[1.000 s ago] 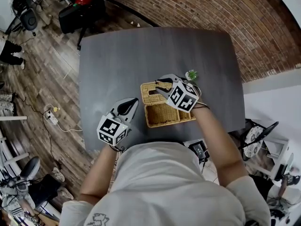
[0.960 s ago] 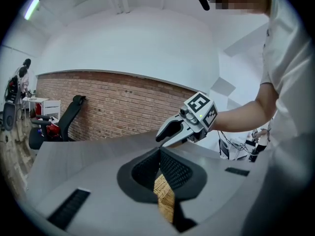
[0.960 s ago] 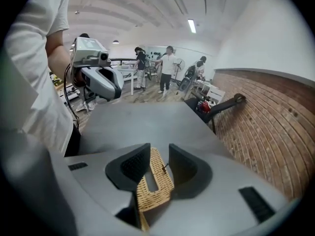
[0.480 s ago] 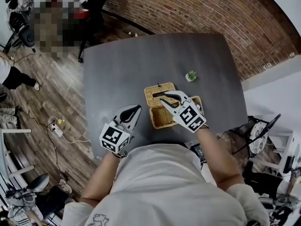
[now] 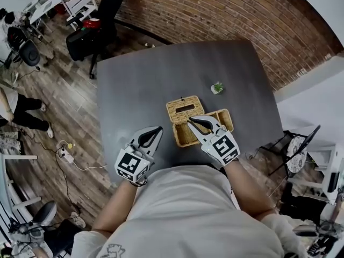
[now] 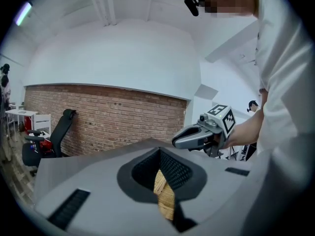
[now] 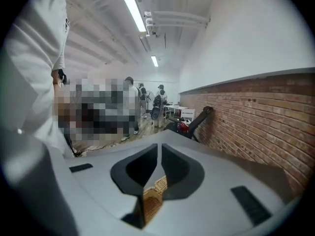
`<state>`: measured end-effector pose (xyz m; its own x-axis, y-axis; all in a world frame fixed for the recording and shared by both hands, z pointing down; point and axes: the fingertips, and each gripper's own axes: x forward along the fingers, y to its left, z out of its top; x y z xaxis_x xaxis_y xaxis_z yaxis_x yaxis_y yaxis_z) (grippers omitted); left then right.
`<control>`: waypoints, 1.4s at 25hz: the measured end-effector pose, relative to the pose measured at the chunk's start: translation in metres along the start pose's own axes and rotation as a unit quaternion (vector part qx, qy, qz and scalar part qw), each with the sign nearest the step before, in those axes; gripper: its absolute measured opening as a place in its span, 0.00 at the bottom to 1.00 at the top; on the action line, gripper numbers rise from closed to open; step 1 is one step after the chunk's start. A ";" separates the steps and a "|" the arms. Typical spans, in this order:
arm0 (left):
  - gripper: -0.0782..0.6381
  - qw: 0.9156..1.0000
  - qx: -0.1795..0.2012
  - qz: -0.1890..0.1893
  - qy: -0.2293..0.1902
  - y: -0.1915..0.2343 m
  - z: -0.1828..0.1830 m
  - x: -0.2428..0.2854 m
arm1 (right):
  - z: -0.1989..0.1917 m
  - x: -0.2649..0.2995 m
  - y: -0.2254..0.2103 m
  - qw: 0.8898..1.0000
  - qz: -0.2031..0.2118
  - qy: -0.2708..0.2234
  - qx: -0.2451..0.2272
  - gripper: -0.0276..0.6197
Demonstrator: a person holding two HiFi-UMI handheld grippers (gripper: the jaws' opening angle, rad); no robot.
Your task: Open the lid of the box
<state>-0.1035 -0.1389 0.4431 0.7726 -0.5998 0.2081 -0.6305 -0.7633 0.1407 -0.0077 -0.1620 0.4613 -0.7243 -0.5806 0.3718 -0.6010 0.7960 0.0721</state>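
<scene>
Wicker box (image 5: 183,138) sits open near the table's (image 5: 134,79) front edge, its slotted lid (image 5: 184,108) lying back on the far side. My right gripper (image 5: 194,122) hovers over the box, jaws closing with nothing between them. My left gripper (image 5: 157,130), jaws pressed together, hangs just left of it. A small potted plant (image 5: 217,87) stands apart beyond the lid. Broad tabletop stretches behind and to the left.

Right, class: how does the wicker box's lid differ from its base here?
The lid has a dark slot in its face; the base shows an open woven hollow. The lid is swung back on the far side; the base sits nearer the person. Both are tan wicker.
</scene>
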 end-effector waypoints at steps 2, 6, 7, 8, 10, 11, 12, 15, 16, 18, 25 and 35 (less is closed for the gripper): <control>0.12 1.000 0.001 0.003 -0.002 -0.003 0.003 0.001 | 0.003 -0.005 0.003 1.000 0.003 -0.008 0.005 0.09; 0.12 1.000 0.010 0.011 -0.008 -0.013 0.013 0.001 | 0.007 -0.015 0.005 1.000 0.010 -0.019 0.003 0.06; 0.12 1.000 0.013 0.015 -0.009 -0.015 0.016 0.001 | 0.007 -0.017 0.004 1.000 0.011 -0.019 0.000 0.06; 0.12 1.000 0.016 0.019 -0.009 -0.017 0.018 0.000 | 0.007 -0.019 0.005 1.000 0.015 -0.019 -0.003 0.05; 0.12 0.999 0.017 0.029 -0.009 -0.023 0.021 -0.001 | 0.007 -0.024 0.006 0.999 0.025 -0.022 -0.006 0.05; 0.12 0.999 0.017 0.034 -0.010 -0.026 0.023 -0.001 | 0.008 -0.027 0.007 0.999 0.030 -0.024 -0.006 0.05; 0.12 0.999 0.017 0.040 -0.010 -0.030 0.024 -0.001 | 0.008 -0.032 0.008 0.999 0.037 -0.026 -0.005 0.05; 0.12 0.998 0.013 0.058 -0.013 -0.044 0.026 -0.001 | 0.005 -0.047 0.008 0.998 0.053 -0.033 -0.006 0.05; 0.12 0.998 0.010 0.063 -0.014 -0.050 0.025 0.000 | 0.003 -0.053 0.008 0.998 0.057 -0.034 -0.007 0.05; 0.12 0.997 0.006 0.072 -0.014 -0.064 0.021 0.001 | 0.001 -0.066 0.008 0.997 0.063 -0.038 -0.014 0.05; 0.12 0.995 0.002 0.104 -0.007 -0.115 0.007 0.004 | -0.018 -0.116 0.013 0.995 0.087 -0.049 -0.023 0.05; 0.12 0.993 0.008 0.118 -0.003 -0.204 0.000 0.009 | -0.045 -0.194 0.027 0.992 0.110 -0.066 -0.012 0.05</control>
<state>0.0321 0.0111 0.4160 0.6040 -0.7636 0.2282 -0.7927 -0.6052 0.0733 0.1318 -0.0207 0.4323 -0.8760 -0.4080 0.2574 -0.4158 0.9091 0.0258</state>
